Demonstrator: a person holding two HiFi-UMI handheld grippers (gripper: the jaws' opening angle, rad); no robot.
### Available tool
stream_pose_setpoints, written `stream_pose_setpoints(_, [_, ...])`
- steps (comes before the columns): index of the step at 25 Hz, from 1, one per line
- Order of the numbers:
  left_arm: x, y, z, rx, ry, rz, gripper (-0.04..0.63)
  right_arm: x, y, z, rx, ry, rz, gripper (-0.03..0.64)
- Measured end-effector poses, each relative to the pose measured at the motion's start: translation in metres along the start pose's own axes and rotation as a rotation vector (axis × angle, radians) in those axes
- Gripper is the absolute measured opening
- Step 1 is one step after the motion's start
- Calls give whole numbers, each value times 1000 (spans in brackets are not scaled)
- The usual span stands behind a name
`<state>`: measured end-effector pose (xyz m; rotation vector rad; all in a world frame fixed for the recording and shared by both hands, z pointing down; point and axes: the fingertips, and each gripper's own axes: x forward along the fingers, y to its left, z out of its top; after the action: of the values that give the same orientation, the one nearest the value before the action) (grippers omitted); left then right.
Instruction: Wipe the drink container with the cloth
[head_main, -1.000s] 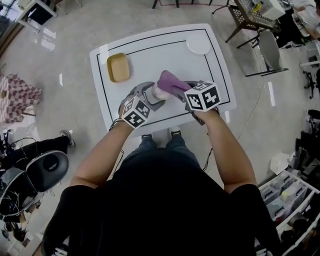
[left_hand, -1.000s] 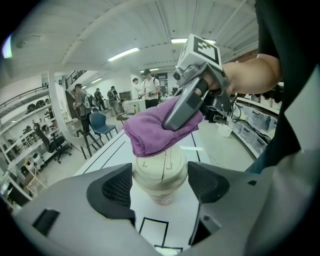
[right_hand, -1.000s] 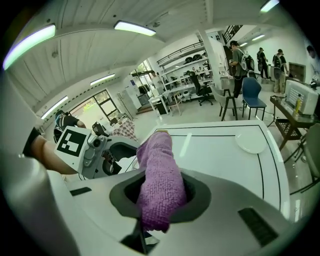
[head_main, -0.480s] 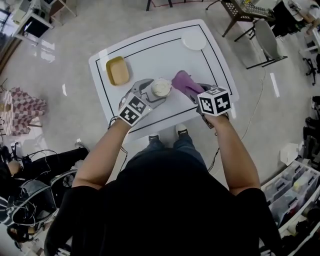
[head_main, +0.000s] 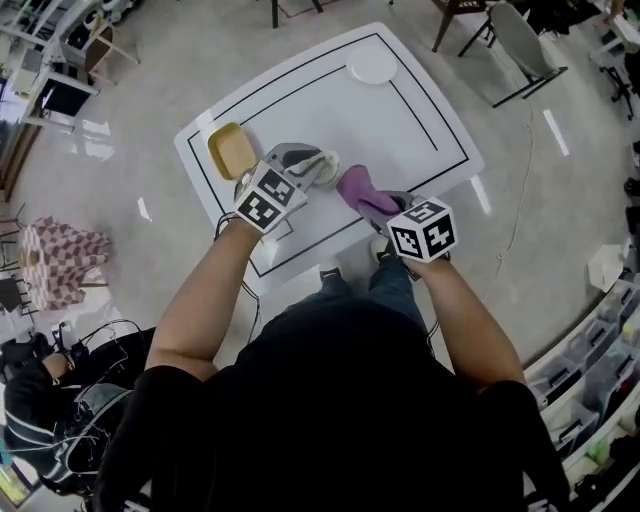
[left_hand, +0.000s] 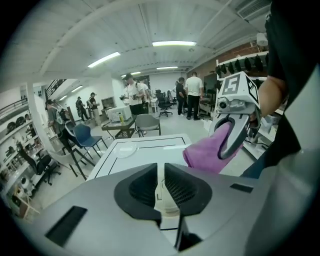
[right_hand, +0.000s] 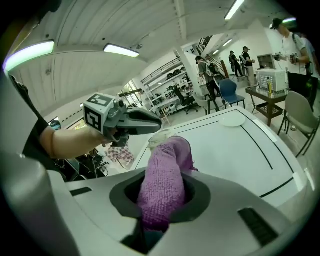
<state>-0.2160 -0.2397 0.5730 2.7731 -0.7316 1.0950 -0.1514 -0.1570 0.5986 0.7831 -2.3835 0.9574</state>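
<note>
The cream drink container (head_main: 326, 164) is at the tip of my left gripper (head_main: 308, 166), over the white table (head_main: 400, 110). In the left gripper view the jaws of that gripper (left_hand: 161, 192) are closing, and a narrow cream part of the container (left_hand: 163, 199) sits pinched between the black pads. My right gripper (head_main: 376, 203) is shut on the purple cloth (head_main: 358, 188), just right of the container and a little apart from it. The right gripper view has the cloth (right_hand: 162, 185) bulging out of the jaws, with the container (right_hand: 158, 138) behind it.
A yellow dish (head_main: 231, 150) lies at the table's left end, close to my left gripper. A white round plate (head_main: 372, 70) sits at the far edge. Chairs and several people stand beyond the table (left_hand: 145, 145). Bins line the floor at the right.
The cloth has come off the container and now sits to its right. My left gripper has shifted towards the yellow dish and its jaws have narrowed on the container.
</note>
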Motion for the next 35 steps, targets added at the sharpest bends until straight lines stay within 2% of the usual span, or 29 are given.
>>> stream_pose_setpoints(4, [14,-8,-7,93,88,-47,43,21,9,-7,22,-5,9,80])
stream_pose_setpoints(7, [21,-11,-21,120,118,-63,32,44,10,-9,30,-22,14,80])
stream_pose_setpoints(18, [35,-20,-29,48,63,-127,22,104,-14,-44,98,-64,6,80])
stream_pose_setpoints(27, [38,-19,-20,16,4,-132,21,143,-57,-83,192,14,-18,80])
stream_pose_setpoints(31, [41,-20,-18,2,-6,-133,22,143,-64,-88,196,33,-10,80])
stream_pose_setpoints(35, [38,-19,-17,12,1,-143,21,119,-59,-78,177,33,7,80])
